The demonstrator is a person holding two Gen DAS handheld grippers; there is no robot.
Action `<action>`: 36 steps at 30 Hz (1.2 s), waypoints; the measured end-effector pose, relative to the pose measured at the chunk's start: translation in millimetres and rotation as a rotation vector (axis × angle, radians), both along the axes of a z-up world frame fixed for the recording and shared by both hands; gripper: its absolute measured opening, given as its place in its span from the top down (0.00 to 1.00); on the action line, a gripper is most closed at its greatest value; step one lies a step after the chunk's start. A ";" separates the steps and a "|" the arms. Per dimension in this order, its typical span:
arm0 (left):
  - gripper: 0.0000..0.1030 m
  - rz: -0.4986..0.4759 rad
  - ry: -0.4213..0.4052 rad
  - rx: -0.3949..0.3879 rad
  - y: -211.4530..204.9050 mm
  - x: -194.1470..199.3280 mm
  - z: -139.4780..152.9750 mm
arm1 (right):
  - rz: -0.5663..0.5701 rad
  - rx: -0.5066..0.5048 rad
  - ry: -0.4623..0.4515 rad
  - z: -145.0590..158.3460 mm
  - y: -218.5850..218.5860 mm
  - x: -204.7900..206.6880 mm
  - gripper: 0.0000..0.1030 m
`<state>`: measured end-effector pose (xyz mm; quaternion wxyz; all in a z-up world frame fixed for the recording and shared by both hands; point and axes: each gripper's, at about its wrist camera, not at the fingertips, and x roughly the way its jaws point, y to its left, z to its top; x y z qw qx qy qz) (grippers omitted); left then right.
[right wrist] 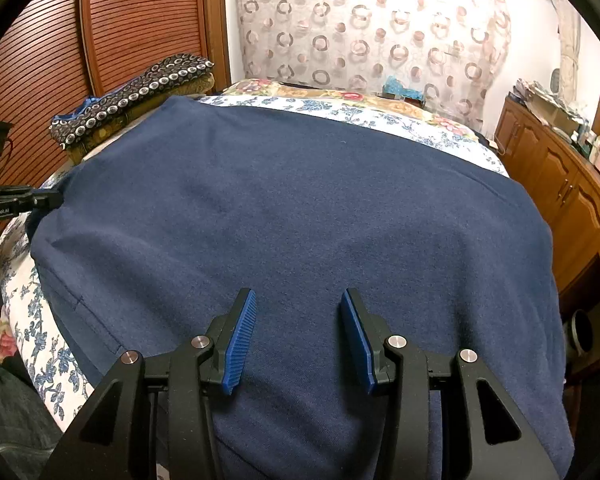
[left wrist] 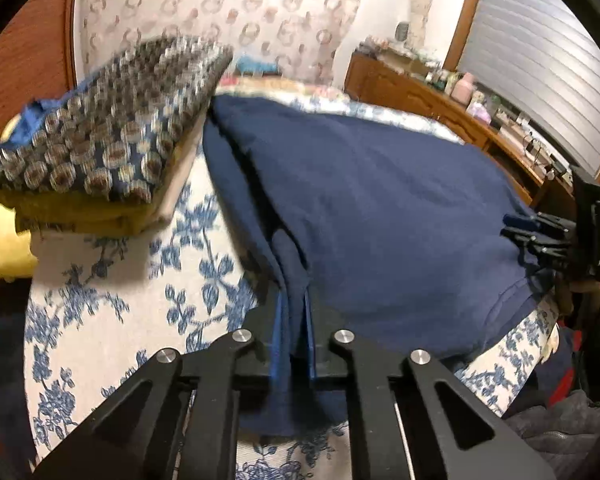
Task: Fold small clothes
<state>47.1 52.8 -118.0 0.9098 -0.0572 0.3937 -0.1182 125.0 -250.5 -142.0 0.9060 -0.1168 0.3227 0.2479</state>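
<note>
A navy blue garment (right wrist: 300, 208) lies spread flat on the bed; it also shows in the left wrist view (left wrist: 380, 208). My left gripper (left wrist: 294, 300) is shut on the garment's left edge, a fold of cloth pinched between its blue pads. It shows at the far left of the right wrist view (right wrist: 40, 200). My right gripper (right wrist: 298, 300) is open just above the garment's near edge, nothing between its blue pads (right wrist: 240, 344). It shows at the far right of the left wrist view (left wrist: 540, 236).
A floral blue-and-white bedspread (left wrist: 112, 312) covers the bed. A stack of folded patterned cloth (left wrist: 112, 128) sits at the left, also in the right wrist view (right wrist: 140, 92). A wooden dresser (right wrist: 560, 184) with clutter stands at the right. A curtain (right wrist: 360, 28) hangs behind.
</note>
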 end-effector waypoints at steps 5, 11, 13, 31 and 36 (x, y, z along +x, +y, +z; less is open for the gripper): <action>0.91 -0.007 -0.071 -0.044 -3.4 -5.3 17.8 | 0.001 -0.008 -0.002 -0.3 2.4 -1.1 0.55; 0.91 -0.037 -0.131 -0.056 -16.9 -5.4 42.5 | 0.002 -0.007 -0.003 -0.8 2.9 -2.1 0.55; 0.91 -0.054 -0.145 -0.065 -21.7 -5.2 47.9 | 0.004 -0.008 -0.003 -0.7 1.2 -1.2 0.55; 0.91 -0.273 -0.260 -0.093 -106.0 24.2 108.2 | -0.038 0.041 -0.035 11.4 -17.7 -8.6 0.55; 0.91 -0.370 -0.271 -0.099 -149.3 35.2 125.1 | -0.069 0.084 -0.106 40.3 -43.3 -29.4 0.55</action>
